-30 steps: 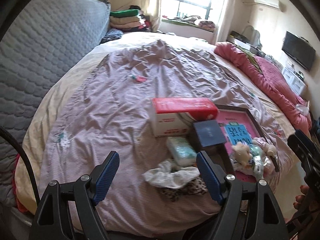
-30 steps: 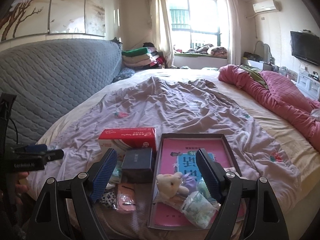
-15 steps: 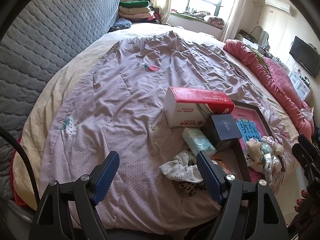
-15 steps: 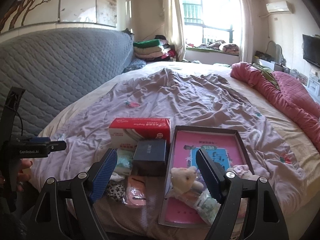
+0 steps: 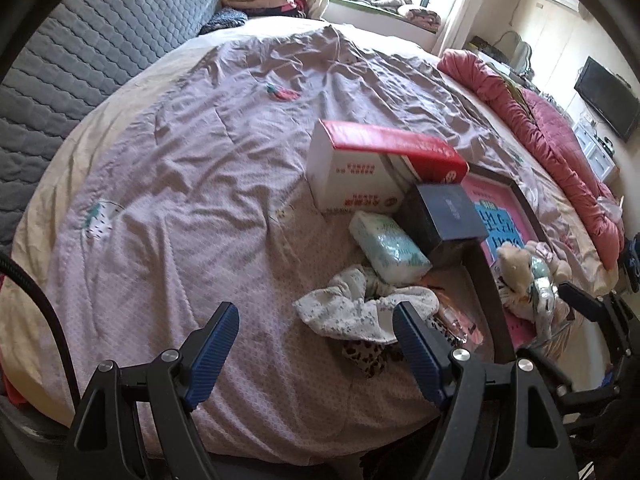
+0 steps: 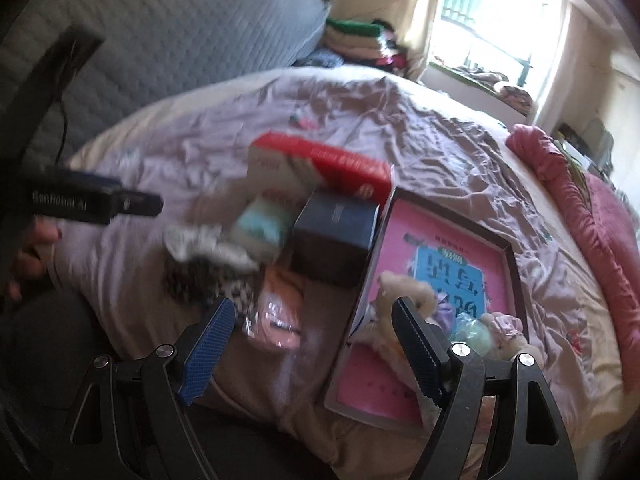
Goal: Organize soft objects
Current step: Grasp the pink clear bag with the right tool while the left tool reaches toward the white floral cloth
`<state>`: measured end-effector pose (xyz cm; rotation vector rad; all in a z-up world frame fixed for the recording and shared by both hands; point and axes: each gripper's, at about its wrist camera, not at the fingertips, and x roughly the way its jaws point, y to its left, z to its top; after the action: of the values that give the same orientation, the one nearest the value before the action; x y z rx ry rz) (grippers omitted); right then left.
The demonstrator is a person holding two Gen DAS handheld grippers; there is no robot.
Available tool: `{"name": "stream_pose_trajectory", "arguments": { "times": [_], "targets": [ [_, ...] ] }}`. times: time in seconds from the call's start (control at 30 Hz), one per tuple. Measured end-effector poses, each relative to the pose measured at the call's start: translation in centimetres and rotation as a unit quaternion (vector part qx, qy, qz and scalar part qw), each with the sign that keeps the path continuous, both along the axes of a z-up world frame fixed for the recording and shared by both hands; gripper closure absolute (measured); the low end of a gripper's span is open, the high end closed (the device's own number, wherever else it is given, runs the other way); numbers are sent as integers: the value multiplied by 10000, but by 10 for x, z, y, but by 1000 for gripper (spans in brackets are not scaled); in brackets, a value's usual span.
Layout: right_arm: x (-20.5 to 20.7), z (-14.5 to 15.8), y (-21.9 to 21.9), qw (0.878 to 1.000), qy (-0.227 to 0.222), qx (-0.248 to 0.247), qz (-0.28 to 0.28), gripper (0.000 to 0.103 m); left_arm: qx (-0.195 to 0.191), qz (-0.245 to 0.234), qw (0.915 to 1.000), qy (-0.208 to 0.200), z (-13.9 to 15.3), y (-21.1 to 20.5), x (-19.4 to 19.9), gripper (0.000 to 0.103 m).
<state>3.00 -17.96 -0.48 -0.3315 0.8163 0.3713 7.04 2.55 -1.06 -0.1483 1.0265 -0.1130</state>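
We see both the left gripper (image 5: pixel 314 334) and right gripper (image 6: pixel 312 332) gaping, holding nothing. The white cloth (image 5: pixel 362 310) lies on the bed (image 5: pixel 180 184), half hiding a leopard-print piece (image 5: pixel 366 354); the right view is blurred.

Black tongs (image 5: pixel 314 346), ribbed blue pads (image 5: pixel 212 344)

Beside the red-topped white cardboard box (image 5: pixel 376 168) lie a dark navy box (image 5: pixel 444 220), a mint-green soft packet (image 5: pixel 388 250), a white speckled cloth (image 5: pixel 360 308) and a leopard-print fabric piece (image 5: pixel 364 354); the dark-rimmed tray (image 5: pixel 486 292) shows pink with a blue panel, on lilac dotted bedding (image 5: pixel 180 184).
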Motion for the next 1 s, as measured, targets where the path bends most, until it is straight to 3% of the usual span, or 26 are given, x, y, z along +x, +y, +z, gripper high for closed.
{"name": "stream_pose_trajectory", "arguments": {
  "times": [0.27, 0.43, 0.67, 0.7, 0.8, 1.0],
  "targets": [
    [11, -35, 9, 9980, 470, -343, 252, 21, -79, -17, 9999, 116, -15, -2, 8, 24],
    [11, -56, 25, 9929, 157, -1076, 483, 21, -120, -1, 9997, 226, -24, -2, 18, 24],
    [21, -72, 35, 9873, 34, -1429, 690, 23, -274, 9, 9988, 403, -37, 0, 31, 24],
    [23, -72, 34, 9880, 17, -1396, 663, 28, -278, 6, 9987, 436, -40, -1, 35, 24],
    [33, -75, 29, 9896, 112, -1306, 590, 56, -399, 31, 9978, 523, -46, 1, 40, 24],
    [54, -75, 19, 9966, 294, -706, 296, 67, -548, 13, 9966, 621, -58, 3, 51, 24]
  ]
}}
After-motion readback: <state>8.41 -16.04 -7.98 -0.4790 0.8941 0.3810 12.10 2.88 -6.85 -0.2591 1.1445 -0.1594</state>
